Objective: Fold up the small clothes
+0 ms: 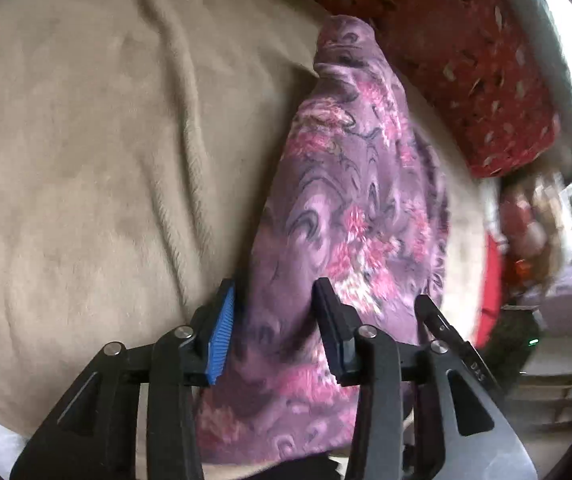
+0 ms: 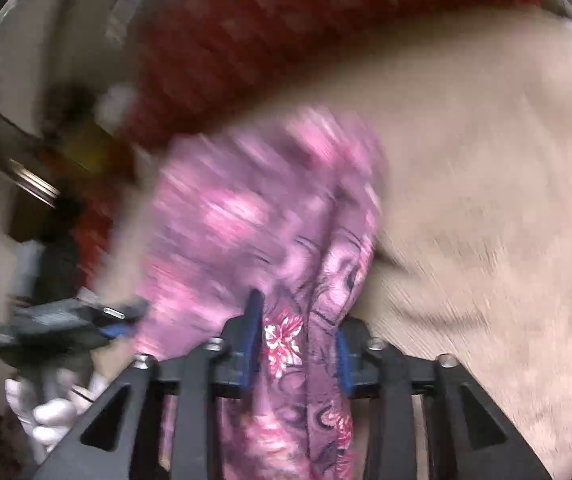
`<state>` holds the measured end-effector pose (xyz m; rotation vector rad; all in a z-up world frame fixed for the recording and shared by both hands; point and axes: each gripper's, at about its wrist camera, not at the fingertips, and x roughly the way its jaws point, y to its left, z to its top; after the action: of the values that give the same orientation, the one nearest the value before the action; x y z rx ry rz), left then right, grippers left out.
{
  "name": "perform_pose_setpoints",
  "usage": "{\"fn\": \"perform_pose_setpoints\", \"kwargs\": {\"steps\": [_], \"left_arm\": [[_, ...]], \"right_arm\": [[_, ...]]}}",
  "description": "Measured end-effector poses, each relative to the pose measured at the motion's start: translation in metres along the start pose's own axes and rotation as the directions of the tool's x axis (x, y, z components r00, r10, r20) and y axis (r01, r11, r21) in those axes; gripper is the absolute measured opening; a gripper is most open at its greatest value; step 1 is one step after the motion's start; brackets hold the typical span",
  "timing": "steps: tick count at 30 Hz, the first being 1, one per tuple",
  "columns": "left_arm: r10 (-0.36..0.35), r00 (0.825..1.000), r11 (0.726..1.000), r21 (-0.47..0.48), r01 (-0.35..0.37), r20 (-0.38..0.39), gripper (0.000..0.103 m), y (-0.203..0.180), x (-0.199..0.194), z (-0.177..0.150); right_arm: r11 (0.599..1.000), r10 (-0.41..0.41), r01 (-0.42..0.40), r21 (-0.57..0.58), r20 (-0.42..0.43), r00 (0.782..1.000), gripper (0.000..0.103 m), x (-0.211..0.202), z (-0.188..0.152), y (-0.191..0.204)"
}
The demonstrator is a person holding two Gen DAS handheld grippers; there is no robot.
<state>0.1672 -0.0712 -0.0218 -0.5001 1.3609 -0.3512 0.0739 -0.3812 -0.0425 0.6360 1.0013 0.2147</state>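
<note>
Here the purple floral garment hangs bunched over the beige blanket, near the red cushion. Left tongs and right tongs each pinch a gathered edge. Draw them level and apart, then lay it flat.

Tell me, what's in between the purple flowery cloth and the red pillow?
Just bare beige blanket. The left wrist view shows a strip of it separating the purple flowery cloth from the red pillow.
</note>
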Motion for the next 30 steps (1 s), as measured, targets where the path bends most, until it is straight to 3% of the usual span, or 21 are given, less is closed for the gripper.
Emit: {"fn": "perform_pose_setpoints", "kwargs": {"steps": [3, 7, 9, 12, 14, 15, 16, 17, 19, 20, 24, 28, 30], "left_arm": [[0.014, 0.996, 0.997, 0.075, -0.021, 0.087, 0.039, -0.012, -0.025, 0.002], [0.081, 0.982, 0.972, 0.203, -0.115, 0.168, 0.057, -0.055, -0.031, 0.014], [0.129, 0.975, 0.954, 0.247, -0.172, 0.181, 0.057, -0.077, -0.016, 0.029], [0.185, 0.973, 0.945, 0.248, -0.215, 0.136, 0.057, -0.086, 0.014, 0.053], [0.292, 0.947, 0.923, 0.221, -0.316, 0.133, 0.057, -0.082, 0.040, 0.065], [0.325, 0.939, 0.915, 0.214, -0.342, 0.113, 0.063, -0.078, 0.052, 0.070], [0.325, 0.942, 0.920, 0.205, -0.335, 0.080, 0.071, -0.074, 0.064, 0.074], [0.302, 0.951, 0.936, 0.171, -0.309, 0.064, 0.076, -0.066, 0.070, 0.078], [0.258, 0.964, 0.955, 0.131, -0.265, 0.068, 0.079, -0.057, 0.069, 0.081], [0.257, 0.964, 0.954, 0.138, -0.265, 0.074, 0.080, -0.057, 0.069, 0.080], [0.281, 0.951, 0.937, 0.179, -0.301, 0.129, 0.083, -0.060, 0.068, 0.069], [0.274, 0.952, 0.940, 0.171, -0.294, 0.135, 0.083, -0.059, 0.065, 0.067], [0.276, 0.952, 0.938, 0.177, -0.297, 0.133, 0.083, -0.058, 0.063, 0.067]], "right_arm": [[0.998, 0.015, -0.020, 0.058, 0.089, 0.996, 0.043, -0.026, 0.000, -0.003], [0.999, -0.004, 0.012, -0.037, 0.211, 0.977, 0.047, -0.055, 0.019, 0.022], [0.995, -0.031, 0.053, -0.089, 0.231, 0.973, 0.067, -0.050, 0.030, 0.038], [0.970, -0.152, 0.195, -0.145, 0.262, 0.953, 0.081, -0.030, 0.041, 0.053], [0.936, -0.266, 0.312, -0.162, 0.251, 0.931, 0.092, -0.006, 0.046, 0.055], [0.901, -0.361, 0.401, -0.164, 0.225, 0.905, 0.096, 0.012, 0.047, 0.050], [0.858, -0.461, 0.486, -0.164, 0.173, 0.871, 0.100, 0.032, 0.046, 0.041], [0.846, -0.495, 0.510, -0.155, 0.125, 0.860, 0.102, 0.047, 0.044, 0.032], [0.903, -0.414, 0.426, -0.052, 0.155, 0.897, 0.103, 0.041, 0.042, 0.012], [0.911, -0.400, 0.410, -0.044, 0.150, 0.904, 0.103, 0.040, 0.043, 0.008], [0.906, -0.405, 0.419, -0.062, 0.163, 0.900, 0.103, 0.040, 0.039, 0.009], [0.920, -0.376, 0.386, -0.071, 0.120, 0.919, 0.102, 0.038, 0.045, 0.006], [0.916, -0.389, 0.399, -0.051, 0.134, 0.911, 0.091, 0.027, 0.051, 0.011]]}}
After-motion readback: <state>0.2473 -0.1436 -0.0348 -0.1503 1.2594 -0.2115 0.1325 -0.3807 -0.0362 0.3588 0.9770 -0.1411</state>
